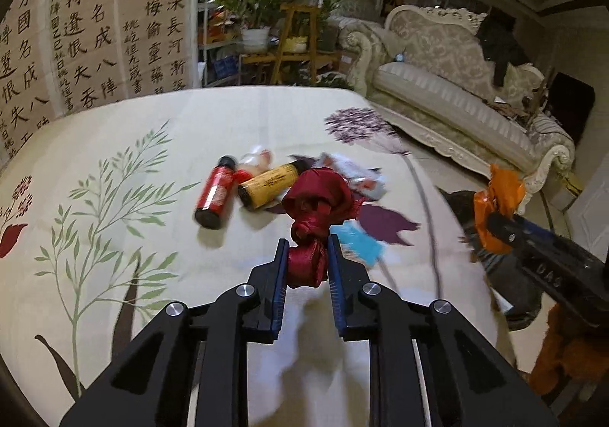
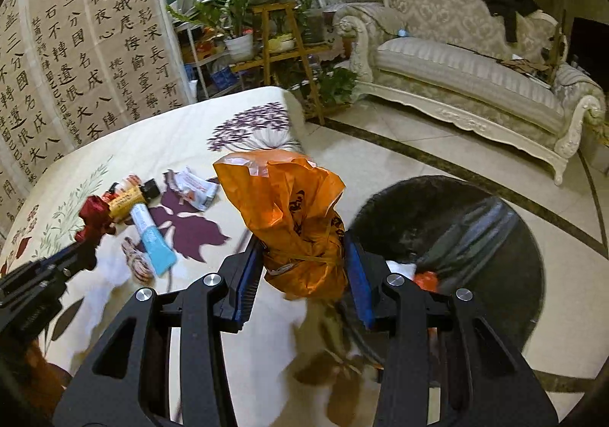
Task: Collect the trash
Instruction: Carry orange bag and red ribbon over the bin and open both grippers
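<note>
Pinching the red ribbon [image 1: 318, 206] tight in the left gripper [image 1: 307, 255], just above the surface [image 1: 114, 145]. Clamping the orange bag [image 2: 293, 221] in the right gripper [image 2: 304, 263] beside the black bin [image 2: 456, 236]. Keeping both grips firm while carrying binward.

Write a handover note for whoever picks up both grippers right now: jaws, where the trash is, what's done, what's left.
Left gripper: jaws shut on the crumpled red ribbon, lifted off the floral tablecloth.
Right gripper: jaws shut on the orange plastic bag, near the table edge beside the black bin.
Still on the table: red bottle, yellow bottle, blue-and-white tube, torn white wrapper, a small patterned scrap.
Done: two items picked up; the bin already holds some trash.
Left: drop the bag and ribbon in the bin, then collect the rest.
</note>
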The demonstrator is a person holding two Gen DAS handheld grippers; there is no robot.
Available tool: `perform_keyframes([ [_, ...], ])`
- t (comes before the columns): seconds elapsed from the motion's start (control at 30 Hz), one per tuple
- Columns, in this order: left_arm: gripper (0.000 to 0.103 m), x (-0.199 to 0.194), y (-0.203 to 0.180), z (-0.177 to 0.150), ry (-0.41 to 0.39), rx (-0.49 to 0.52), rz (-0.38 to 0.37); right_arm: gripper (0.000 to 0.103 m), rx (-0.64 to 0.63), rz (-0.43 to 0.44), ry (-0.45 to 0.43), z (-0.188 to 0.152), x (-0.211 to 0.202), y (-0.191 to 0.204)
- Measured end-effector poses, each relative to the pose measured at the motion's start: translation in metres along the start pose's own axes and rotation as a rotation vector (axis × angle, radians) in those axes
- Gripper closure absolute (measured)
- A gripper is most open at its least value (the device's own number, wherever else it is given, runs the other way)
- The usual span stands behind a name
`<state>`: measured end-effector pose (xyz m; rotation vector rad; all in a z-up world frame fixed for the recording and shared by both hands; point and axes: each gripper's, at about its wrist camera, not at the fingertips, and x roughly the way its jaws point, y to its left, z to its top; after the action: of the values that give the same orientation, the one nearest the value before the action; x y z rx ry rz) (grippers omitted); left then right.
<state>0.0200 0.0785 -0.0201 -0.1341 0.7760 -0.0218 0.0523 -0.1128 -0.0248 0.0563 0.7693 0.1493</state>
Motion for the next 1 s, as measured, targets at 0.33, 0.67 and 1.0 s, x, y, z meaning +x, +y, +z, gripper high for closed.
perform_keyframes([
  [0.33,0.082,0.004,-0.068,-0.003,-0.007,0.097,-0.118,0.062,0.081,-0.113,-0.011,-0.015,-0.022,-0.058],
  [0.67,0.082,0.017,-0.139,-0.011,0.0,0.197,-0.18,0.062,0.143,-0.21,-0.01,-0.026,-0.023,-0.102],
  [1.0,0.082,0.038,-0.185,-0.015,0.027,0.259,-0.191,0.062,0.186,-0.229,-0.002,-0.03,-0.015,-0.13],
])
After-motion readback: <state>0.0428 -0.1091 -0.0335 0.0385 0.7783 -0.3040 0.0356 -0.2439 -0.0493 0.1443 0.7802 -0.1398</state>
